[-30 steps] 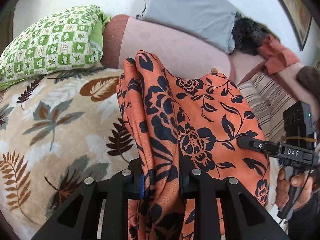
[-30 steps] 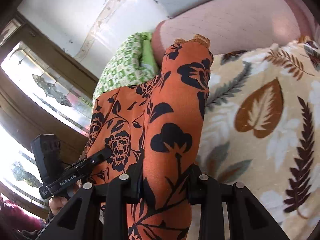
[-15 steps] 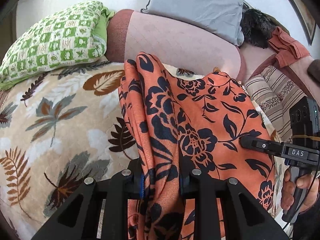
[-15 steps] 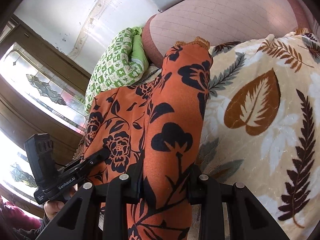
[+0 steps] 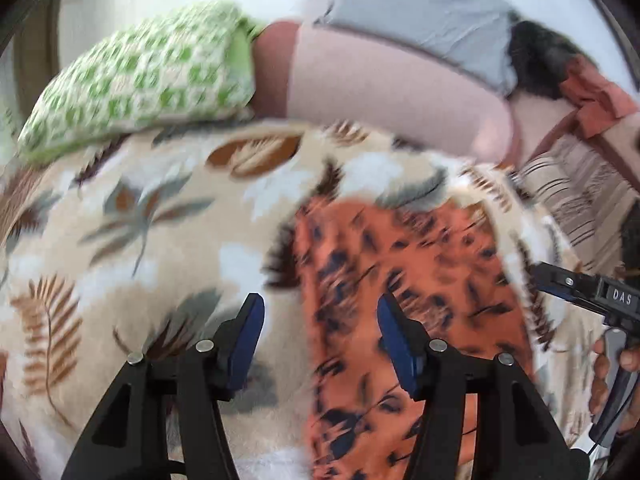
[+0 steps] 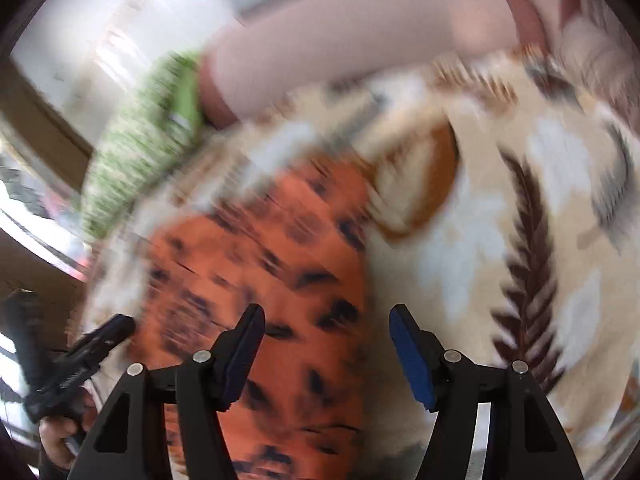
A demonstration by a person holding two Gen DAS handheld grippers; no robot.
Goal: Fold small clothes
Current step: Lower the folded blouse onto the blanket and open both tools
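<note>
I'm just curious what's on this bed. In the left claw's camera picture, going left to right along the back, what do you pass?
Green checked pillow → pink bolster → grey pillow → black furry thing → rust-coloured cloth.

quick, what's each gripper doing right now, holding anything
left gripper: open, jaws just opened, gripping nothing; orange floral cloth lies loose below.
right gripper: open, just opened too, cloth released.
</note>
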